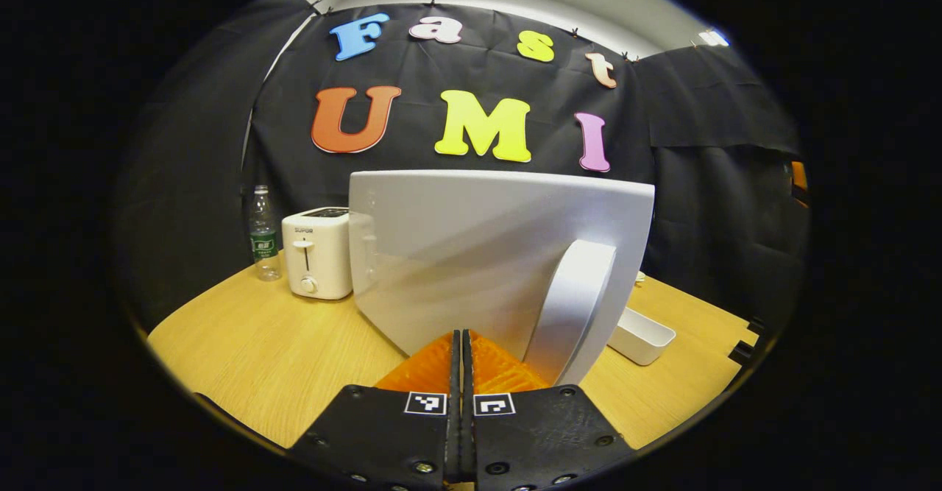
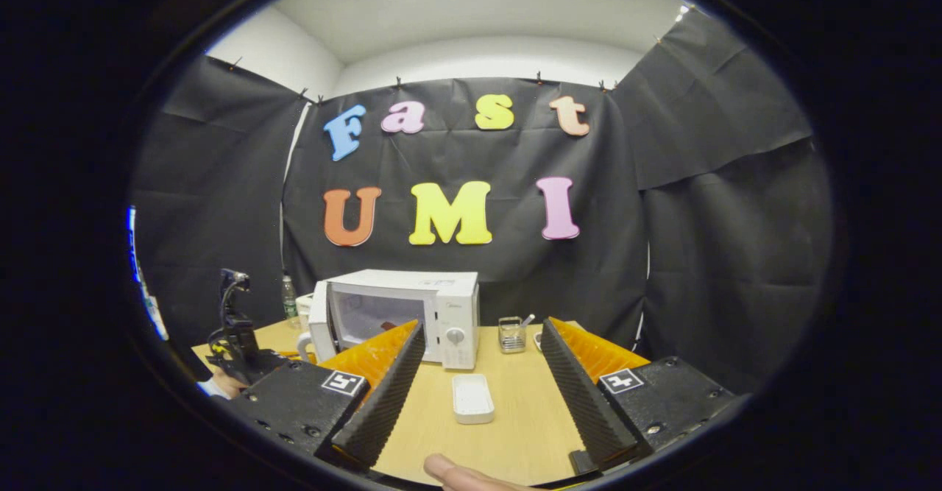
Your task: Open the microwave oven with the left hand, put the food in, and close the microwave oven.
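The white microwave (image 2: pixel 449 307) stands at the back of the table. Its door (image 2: pixel 319 322) is swung out and seen edge-on, and the cavity shows a small dark red thing (image 2: pixel 386 325) inside. In the left gripper view the door's outer face (image 1: pixel 471 255) is close ahead, with the curved handle (image 1: pixel 574 307) just right of my fingers. My left gripper (image 1: pixel 461 336) is shut with nothing between its fingers, its tips near the door's lower edge. It also shows beside the door (image 2: pixel 235 344). My right gripper (image 2: pixel 482 325) is open and empty, well back from the microwave.
A white toaster (image 1: pixel 318 252) and a water bottle (image 1: pixel 263 233) stand behind the door. A shallow white tray (image 2: pixel 472 397) lies on the wooden table (image 2: pixel 515 425) before the microwave, and a small wire holder (image 2: pixel 510 333) stands to its right. A fingertip (image 2: pixel 449 469) shows at the bottom.
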### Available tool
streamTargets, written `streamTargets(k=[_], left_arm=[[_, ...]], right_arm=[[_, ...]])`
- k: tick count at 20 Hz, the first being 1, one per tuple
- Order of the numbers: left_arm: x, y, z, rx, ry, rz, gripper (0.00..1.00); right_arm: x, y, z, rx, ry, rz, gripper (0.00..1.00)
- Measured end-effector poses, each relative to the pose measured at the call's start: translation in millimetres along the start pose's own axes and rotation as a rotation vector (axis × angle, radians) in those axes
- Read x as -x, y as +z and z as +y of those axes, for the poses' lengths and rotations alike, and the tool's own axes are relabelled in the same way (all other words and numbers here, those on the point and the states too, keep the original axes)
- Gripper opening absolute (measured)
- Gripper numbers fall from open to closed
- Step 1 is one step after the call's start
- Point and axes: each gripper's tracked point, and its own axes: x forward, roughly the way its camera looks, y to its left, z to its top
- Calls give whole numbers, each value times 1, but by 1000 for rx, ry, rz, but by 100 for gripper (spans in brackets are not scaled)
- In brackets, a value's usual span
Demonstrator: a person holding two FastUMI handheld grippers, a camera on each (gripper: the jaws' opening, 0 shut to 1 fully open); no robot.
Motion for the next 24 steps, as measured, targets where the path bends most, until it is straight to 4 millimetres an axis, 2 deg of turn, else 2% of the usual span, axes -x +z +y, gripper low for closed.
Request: streamTargets(k=[3,7,8,9,10,14,15,16,17,18,21,22,24], left_arm=[[-26,10,-25,-12,-51,-17,0],[-62,17,-45,-11,-79,-5,0],[-72,20,-50,-11,-82,-11,0],[-82,24,-55,-6,-85,-13,0],[-91,27,-61,3,-89,-15,0],[-124,42,-88,15,-102,-36,0],[-133,43,-92,7,-97,-37,0],[-146,43,-90,-2,-85,-35,0],[-154,42,-90,10,-78,-24,0],[-162,43,-91,29,-75,-15,0],[-185,46,-89,75,-58,-6,0],[-190,43,-86,81,-45,8,0],[-199,50,-88,89,-49,-24,0]], right_arm=[[-9,1,-10,-5,4,-4,100],[-25,0,-25,6,3,-3,100],[-31,-1,-30,3,-1,-4,90],[-37,-3,-34,0,-4,-1,100],[-43,-6,-38,-4,-3,7,90],[-70,-13,-54,-27,3,34,90],[-78,-15,-59,-28,0,41,100],[-85,-17,-65,-34,-3,48,90],[-92,-18,-69,-44,-2,52,90],[-99,-20,-72,-55,2,57,100],[-117,-25,-80,-74,12,67,100],[-122,-28,-83,-78,12,68,100],[-128,-34,-88,-83,16,75,100]])
